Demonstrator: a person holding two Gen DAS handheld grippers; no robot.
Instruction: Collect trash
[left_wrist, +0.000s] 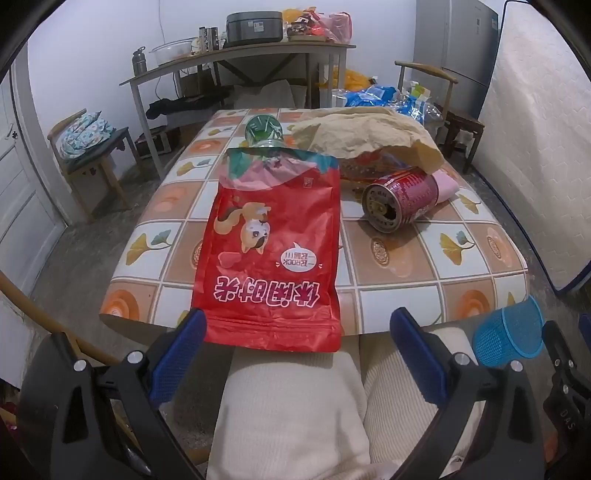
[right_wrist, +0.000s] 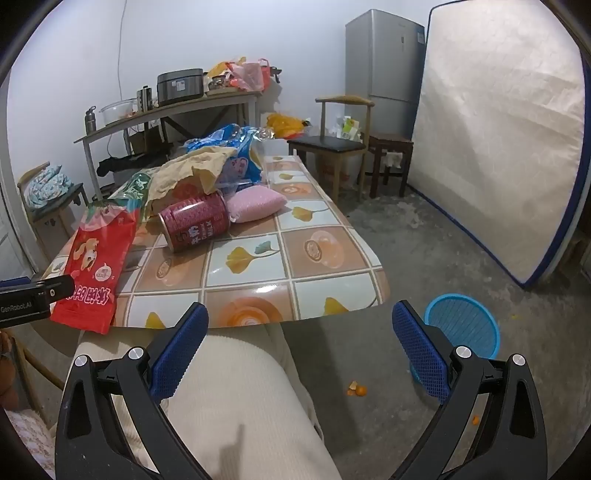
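Observation:
A red snack bag (left_wrist: 273, 251) lies flat on the tiled table (left_wrist: 406, 266), its bottom edge hanging over the near rim. My left gripper (left_wrist: 297, 343) stands open just short of that edge, with nothing between its blue pads. Behind the bag lie a maroon can (left_wrist: 402, 197) on its side, a crumpled brown paper bag (left_wrist: 369, 136) and a green wrapper (left_wrist: 264, 129). My right gripper (right_wrist: 299, 339) is open over the person's lap, off the table's near right corner. From there the red snack bag (right_wrist: 98, 258), the maroon can (right_wrist: 195, 221) and a pink pouch (right_wrist: 255, 203) show.
A blue mesh bin (right_wrist: 465, 325) stands on the floor right of the table; the same blue mesh bin (left_wrist: 509, 332) shows past my left gripper's right finger. Orange peel scraps (right_wrist: 356, 389) lie on the floor. Chairs, a mattress, a fridge and a cluttered side table ring the room.

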